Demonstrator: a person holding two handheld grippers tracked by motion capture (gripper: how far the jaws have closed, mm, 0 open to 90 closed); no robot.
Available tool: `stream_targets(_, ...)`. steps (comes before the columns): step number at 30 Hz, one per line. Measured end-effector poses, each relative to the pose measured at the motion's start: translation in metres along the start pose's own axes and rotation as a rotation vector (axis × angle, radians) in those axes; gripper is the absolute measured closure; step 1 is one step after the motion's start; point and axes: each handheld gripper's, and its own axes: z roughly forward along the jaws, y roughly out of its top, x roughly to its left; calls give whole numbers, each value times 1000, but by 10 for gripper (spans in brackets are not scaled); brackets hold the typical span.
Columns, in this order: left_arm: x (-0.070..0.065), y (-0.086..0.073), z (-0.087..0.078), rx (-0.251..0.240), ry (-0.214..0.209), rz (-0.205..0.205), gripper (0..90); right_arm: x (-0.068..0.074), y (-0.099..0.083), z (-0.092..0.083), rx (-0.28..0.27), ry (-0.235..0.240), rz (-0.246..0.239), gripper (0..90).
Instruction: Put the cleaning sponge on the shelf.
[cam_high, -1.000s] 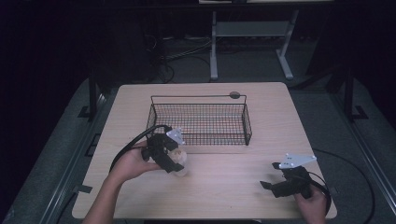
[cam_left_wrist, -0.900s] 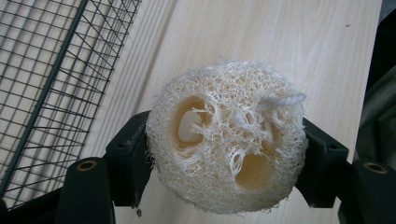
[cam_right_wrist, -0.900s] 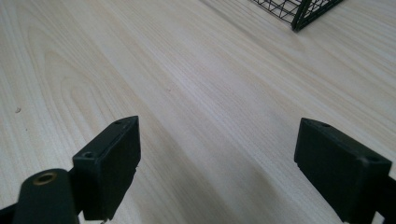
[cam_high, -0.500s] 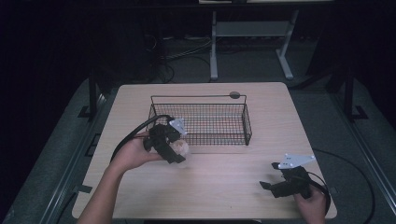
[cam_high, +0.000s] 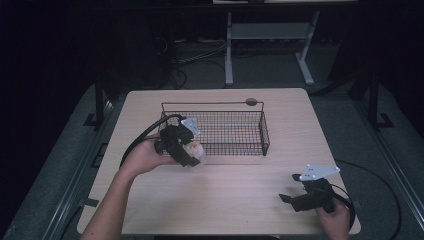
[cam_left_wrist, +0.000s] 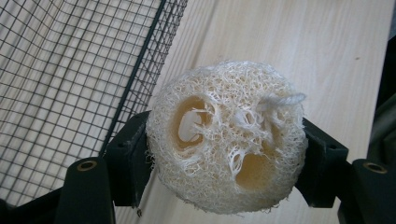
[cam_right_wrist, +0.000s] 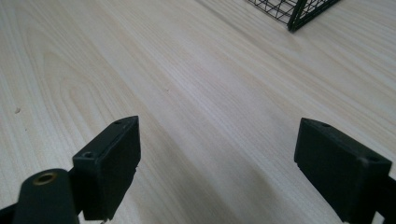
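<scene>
A pale round loofah sponge (cam_left_wrist: 226, 137) with holes through it and a short string sits between the black jaws of my left gripper (cam_left_wrist: 226, 158), which is shut on it. In the high view that left gripper (cam_high: 192, 152) holds the loofah sponge (cam_high: 194, 149) above the table, just outside the front left wall of the black wire basket (cam_high: 215, 127). My right gripper (cam_high: 286, 197) rests low at the table's front right, and in the right gripper view the right gripper (cam_right_wrist: 217, 158) stands open over bare wood with nothing between its jaws.
The wire basket (cam_left_wrist: 70, 74) stands mid-table, its mesh wall close on the left in the left gripper view, and a basket corner (cam_right_wrist: 299, 11) lies far ahead of the right gripper. A small dark disc (cam_high: 251, 102) lies behind the basket. Cables trail from both grippers.
My left gripper has risen with the sponge and moved toward the basket's front left wall. The right gripper has stayed where it was.
</scene>
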Motion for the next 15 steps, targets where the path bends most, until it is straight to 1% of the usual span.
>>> stream_targets(2, 1, 3, 0, 7, 5, 3, 298, 0, 0, 1, 4, 2, -8, 142)
stream_targets(4, 3, 6, 1, 14, 1, -2, 298, 1, 1, 1, 5, 2, -11, 142)
stream_targets(5, 3, 7, 1, 15, 5, 6, 298, 1, 1, 1, 6, 0, -13, 142)
stream_targets(8, 5, 13, 0, 12, 4, 13, 298, 1, 2, 1, 6, -2, -15, 142)
stream_targets(10, 7, 17, -1, 20, 4, 15, 298, 1, 2, 1, 5, -2, -15, 142)
stream_targets(14, 10, 23, -3, 5, 3, 11, 299, 1, 2, 1, 6, -1, -15, 142)
stream_targets(15, 11, 24, -3, 6, 6, 16, 299, 2, 2, 1, 6, -2, -17, 142)
